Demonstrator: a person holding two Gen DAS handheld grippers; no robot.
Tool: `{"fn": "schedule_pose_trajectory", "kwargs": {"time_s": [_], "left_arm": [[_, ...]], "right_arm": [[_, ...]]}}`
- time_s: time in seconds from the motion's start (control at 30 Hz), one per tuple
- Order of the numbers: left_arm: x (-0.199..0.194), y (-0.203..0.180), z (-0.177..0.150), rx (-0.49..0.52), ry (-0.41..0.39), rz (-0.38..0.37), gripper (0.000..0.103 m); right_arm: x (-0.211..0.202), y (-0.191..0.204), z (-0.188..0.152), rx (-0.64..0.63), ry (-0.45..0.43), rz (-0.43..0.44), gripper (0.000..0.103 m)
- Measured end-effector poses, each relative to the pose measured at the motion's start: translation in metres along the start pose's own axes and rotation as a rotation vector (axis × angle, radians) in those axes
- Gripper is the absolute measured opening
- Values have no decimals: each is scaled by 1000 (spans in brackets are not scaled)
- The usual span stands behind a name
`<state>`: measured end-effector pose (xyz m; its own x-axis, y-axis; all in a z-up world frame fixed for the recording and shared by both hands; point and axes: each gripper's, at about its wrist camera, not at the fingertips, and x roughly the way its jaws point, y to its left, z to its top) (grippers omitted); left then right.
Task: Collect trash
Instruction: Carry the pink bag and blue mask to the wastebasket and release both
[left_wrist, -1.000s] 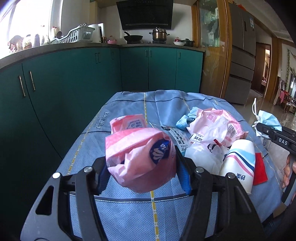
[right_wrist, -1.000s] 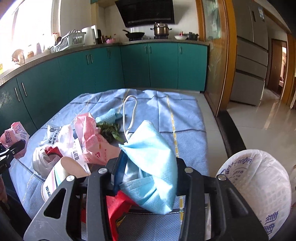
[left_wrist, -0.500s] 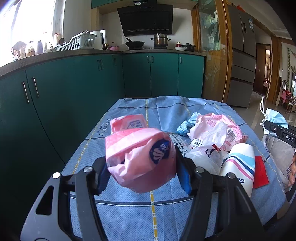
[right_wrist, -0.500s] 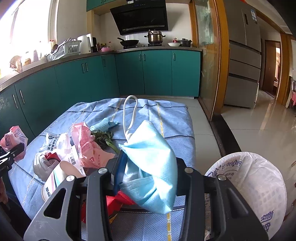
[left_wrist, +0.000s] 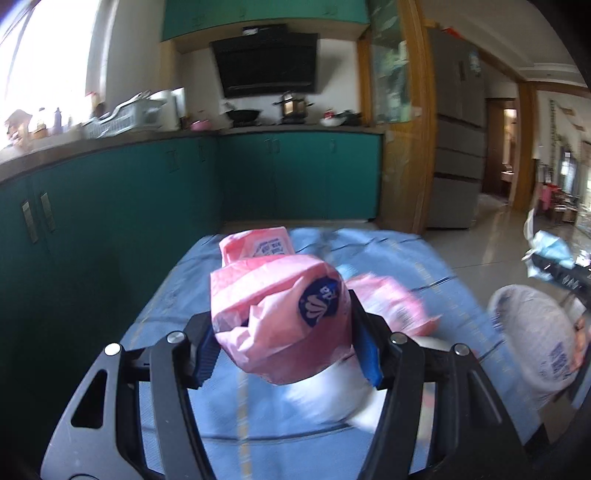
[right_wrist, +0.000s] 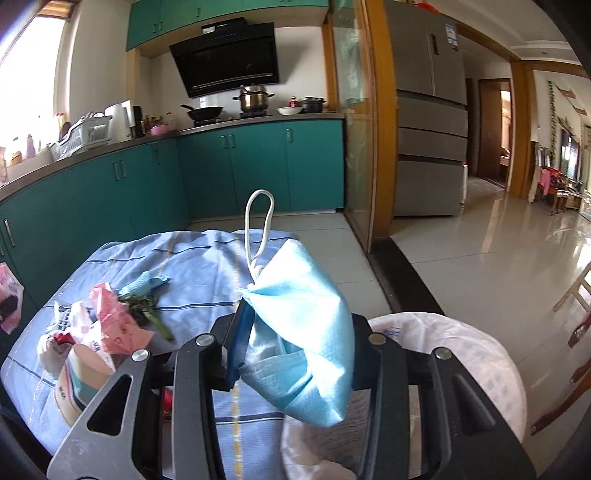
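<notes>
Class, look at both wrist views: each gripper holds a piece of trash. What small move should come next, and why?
Probably carry the right gripper a little further over the white bin bag and open it. It is clamped on the blue face mask, which already hangs at the bag's edge. The left gripper, shut on the pink wrapper, is over the blue cloth, farther from the bag.

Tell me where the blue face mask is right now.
The blue face mask is pinched in the right gripper, held above the table's right edge, just left of the white trash bag.
</notes>
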<state>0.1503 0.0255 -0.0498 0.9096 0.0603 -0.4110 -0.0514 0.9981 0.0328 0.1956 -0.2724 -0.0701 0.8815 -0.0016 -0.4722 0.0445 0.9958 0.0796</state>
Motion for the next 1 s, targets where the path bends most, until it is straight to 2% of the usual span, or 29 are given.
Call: {"fn": "schedule_pose_trajectory", "kwargs": {"time_s": [0.17,0.27,0.37,0.5,0.63,0.8,1.0], "left_arm": [[15,-72,43,90,-26,-206,62],[35,-115,51,130,2,-270,62],[47,-151,37,159,40,-327,62],[55,-191,16,215,100,-367,62],[63,-226,4,223,143,-433,62],[73,-254,-9,196,204,-530,62],[90,-286,-26,186,283,-614,64]], "right_arm": [[-5,-28,-3,52,10,-43,41],[-4,-42,-8,70,34,-66,41],[2,-53,-17,64,80,-96,41],[14,-73,-32,96,167,-119,41],[16,-94,-42,139,208,-156,41],[5,-112,-46,172,195,-194,41],[-14,-137,-47,205,159,-284,41]]}}
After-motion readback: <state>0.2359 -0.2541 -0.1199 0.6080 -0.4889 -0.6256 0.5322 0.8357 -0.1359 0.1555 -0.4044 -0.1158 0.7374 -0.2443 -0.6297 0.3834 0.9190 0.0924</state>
